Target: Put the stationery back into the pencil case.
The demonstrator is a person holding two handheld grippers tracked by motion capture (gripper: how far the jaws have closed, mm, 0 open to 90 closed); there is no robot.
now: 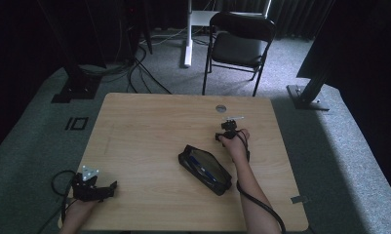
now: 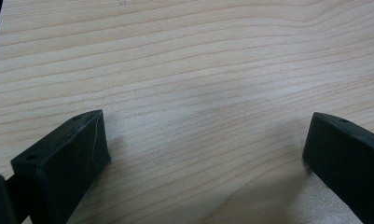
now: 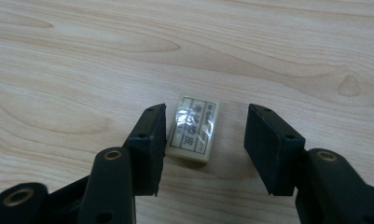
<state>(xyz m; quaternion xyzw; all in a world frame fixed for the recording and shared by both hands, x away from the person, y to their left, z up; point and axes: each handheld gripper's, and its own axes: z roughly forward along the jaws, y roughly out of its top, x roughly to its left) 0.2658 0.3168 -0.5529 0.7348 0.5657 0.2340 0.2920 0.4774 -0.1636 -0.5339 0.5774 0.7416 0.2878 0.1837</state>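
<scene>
The left gripper view shows the left gripper (image 2: pixel 205 158) held with its jaws spread wide over bare table (image 2: pixel 198 70), nothing between them. In the right gripper view, a wrapped eraser (image 3: pixel 192 129) is seen lying flat between the right gripper's (image 3: pixel 204 140) part-open jaws, against the left jaw, apart from the right.

The light wooden table (image 1: pixel 149 131) lies bare across its whole left and far-left part, so a hand could sweep there freely. Near the middle, the open black zip pencil case (image 1: pixel 205 169) lies slantwise and blocks the way between the two sides. Right of it the person's right forearm (image 1: pixel 249 187) crosses the near edge. At the far right, a small white wrapped eraser (image 3: pixel 192 128) lies on bare wood, with open surface all round it.
</scene>
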